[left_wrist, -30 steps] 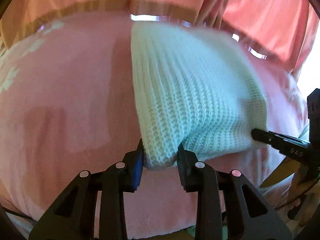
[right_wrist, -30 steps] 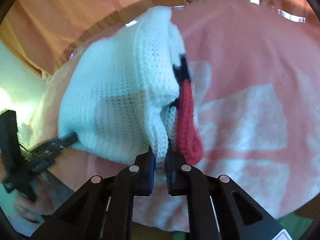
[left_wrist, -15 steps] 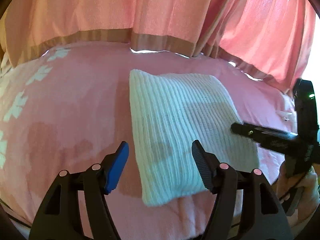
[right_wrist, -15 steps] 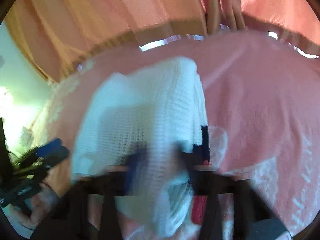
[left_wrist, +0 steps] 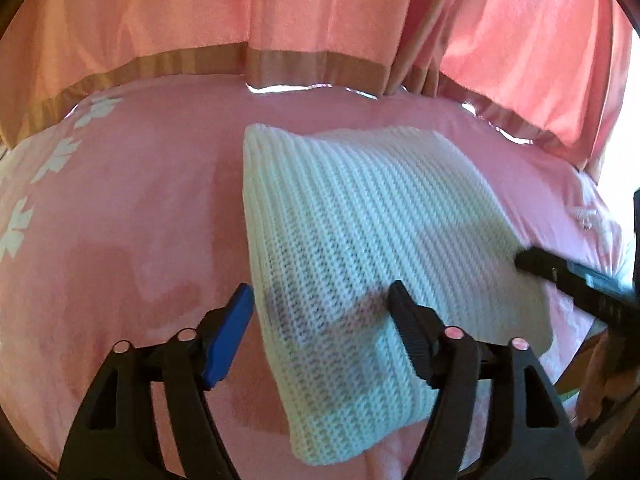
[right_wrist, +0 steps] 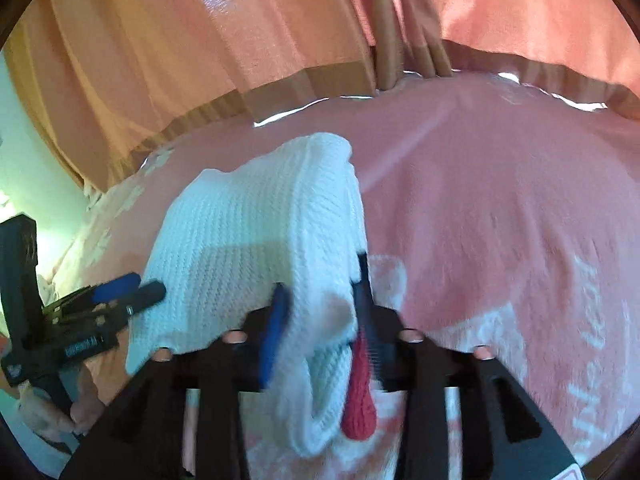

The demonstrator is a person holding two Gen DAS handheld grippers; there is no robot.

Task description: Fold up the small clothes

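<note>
The left gripper (left_wrist: 320,328) is covering the near part of the white knit garment (left_wrist: 372,240) w/ its right finger (left_wrist: 412,344), and its base is running off the bottom edge. In the right wrist view the right gripper (right_wrist: 320,320) is smearing w/ motion blur, so whether its opening jaws are touching the knit fold btw them is not clear. The red piece (right_wrist: 360,408) is showing only partly under that fold. The hand (left_wrist: 600,380) is getting cut by the right edge.
</note>
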